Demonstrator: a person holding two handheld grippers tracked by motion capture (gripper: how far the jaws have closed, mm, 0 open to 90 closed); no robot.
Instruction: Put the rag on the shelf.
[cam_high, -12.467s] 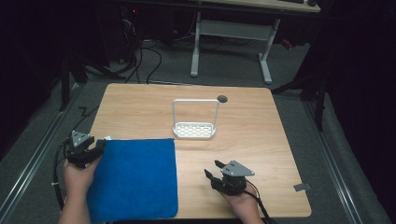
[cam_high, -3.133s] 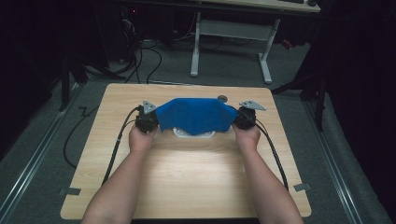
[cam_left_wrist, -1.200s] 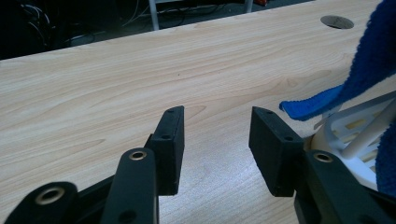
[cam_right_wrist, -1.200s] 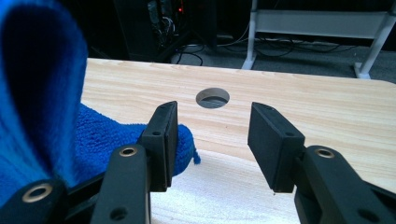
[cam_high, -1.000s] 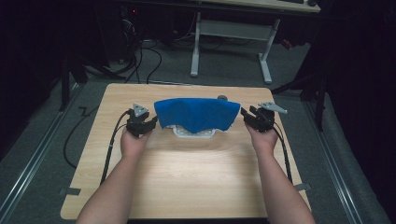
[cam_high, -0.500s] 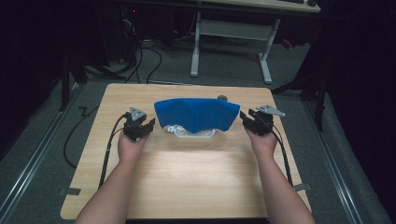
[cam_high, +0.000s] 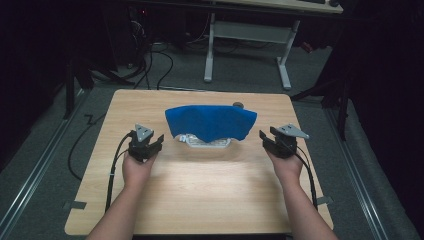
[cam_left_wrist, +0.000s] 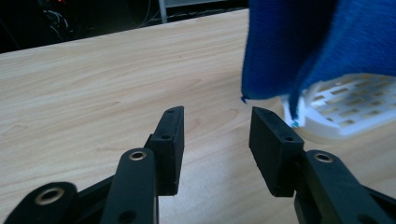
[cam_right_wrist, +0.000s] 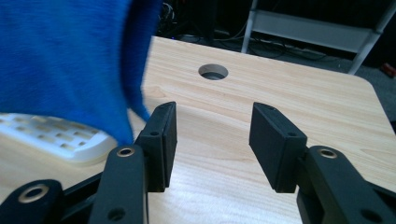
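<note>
blue towel (cam_high: 211, 122) hangs draped over the white rack (cam_high: 206, 142) at the middle of our wooden table (cam_high: 200, 200), touching neither gripper. our left gripper (cam_high: 149, 142) sits just left of it, jaws apart with nothing between. our right gripper (cam_high: 266, 139) sits just right of it, its jaws having just been opening, also bare.
</note>
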